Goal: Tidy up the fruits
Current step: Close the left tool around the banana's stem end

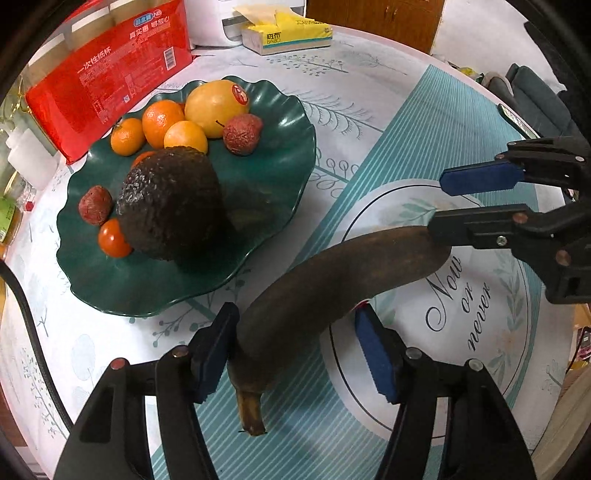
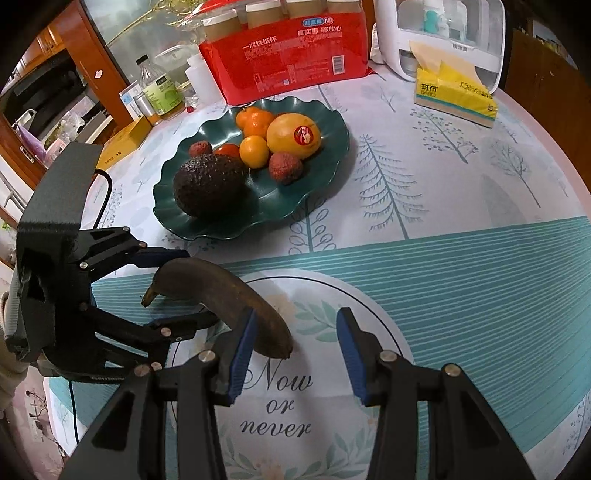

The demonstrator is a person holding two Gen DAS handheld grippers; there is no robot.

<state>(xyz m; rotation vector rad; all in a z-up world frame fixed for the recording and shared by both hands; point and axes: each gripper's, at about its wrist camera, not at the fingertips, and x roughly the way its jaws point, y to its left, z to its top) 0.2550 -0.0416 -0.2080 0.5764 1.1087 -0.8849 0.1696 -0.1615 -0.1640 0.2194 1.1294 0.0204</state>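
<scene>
A dark brown overripe banana (image 1: pixel 332 291) lies on the tablecloth between the open jaws of my left gripper (image 1: pixel 295 350), stem toward the camera. The jaws stand either side of its stem end, not closed on it. My right gripper (image 2: pixel 295 350) is open; the banana's far tip (image 2: pixel 273 339) sits by its left pad. It shows in the left wrist view (image 1: pixel 461 206) at the banana's far end. A green wavy plate (image 1: pixel 277 177) holds an avocado (image 1: pixel 173 206), oranges (image 1: pixel 162 122), a yellow fruit (image 1: pixel 218 103) and lychees (image 1: pixel 242 133).
A red pack of paper cups (image 1: pixel 110 77) stands behind the plate. A yellow tissue box (image 1: pixel 288 33) sits at the back. Bottles (image 2: pixel 162 92) and a yellow box (image 2: pixel 125 142) stand at the table's left edge. A black cable (image 1: pixel 29 314) runs along the left.
</scene>
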